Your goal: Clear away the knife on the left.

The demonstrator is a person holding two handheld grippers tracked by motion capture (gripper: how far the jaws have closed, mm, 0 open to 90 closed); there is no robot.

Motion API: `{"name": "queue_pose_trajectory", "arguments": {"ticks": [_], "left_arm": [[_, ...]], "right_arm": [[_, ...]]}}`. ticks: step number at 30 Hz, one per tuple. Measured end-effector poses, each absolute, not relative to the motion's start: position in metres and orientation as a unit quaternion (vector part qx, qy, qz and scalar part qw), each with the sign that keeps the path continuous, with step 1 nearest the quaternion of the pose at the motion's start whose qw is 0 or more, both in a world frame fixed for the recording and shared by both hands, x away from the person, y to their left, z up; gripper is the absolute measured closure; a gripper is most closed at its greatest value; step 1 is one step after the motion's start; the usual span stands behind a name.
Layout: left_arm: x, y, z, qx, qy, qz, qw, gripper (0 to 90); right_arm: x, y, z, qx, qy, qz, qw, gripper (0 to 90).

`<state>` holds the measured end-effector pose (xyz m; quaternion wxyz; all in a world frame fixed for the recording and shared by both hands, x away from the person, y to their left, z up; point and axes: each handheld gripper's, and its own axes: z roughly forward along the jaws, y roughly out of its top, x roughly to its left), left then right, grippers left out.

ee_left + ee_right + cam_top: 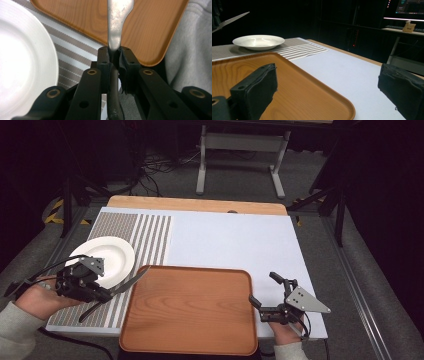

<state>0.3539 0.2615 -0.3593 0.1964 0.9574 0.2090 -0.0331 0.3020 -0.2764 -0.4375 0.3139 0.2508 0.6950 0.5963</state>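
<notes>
My left gripper (107, 295) is shut on a silver table knife (131, 281) near the table's front left. The blade points toward the upper right, and its tip lies over the left edge of the wooden tray (190, 312). In the left gripper view the jaws pinch the knife (117, 22) at its neck, above the striped mat and the tray (82, 20). A white plate (107, 256) sits just behind that gripper. My right gripper (262, 288) stands open at the tray's right edge with nothing between its pads (259, 85).
The plate (258, 41) rests on a grey striped placemat (145, 235) at the left. A pale blue table cover (230, 240) spreads behind and right of the tray (287, 82). A table frame and cables stand on the floor beyond the far edge.
</notes>
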Motion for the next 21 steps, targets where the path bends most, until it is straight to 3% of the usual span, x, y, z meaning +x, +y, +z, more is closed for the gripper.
{"name": "queue_pose_trajectory", "arguments": {"ticks": [21], "left_arm": [[0.351,0.204,-0.369,0.947,0.228,-0.051,0.223,79.9]], "right_arm": [[0.300,-0.280,-0.436,0.252,0.692,0.598,0.317,2.9]]}}
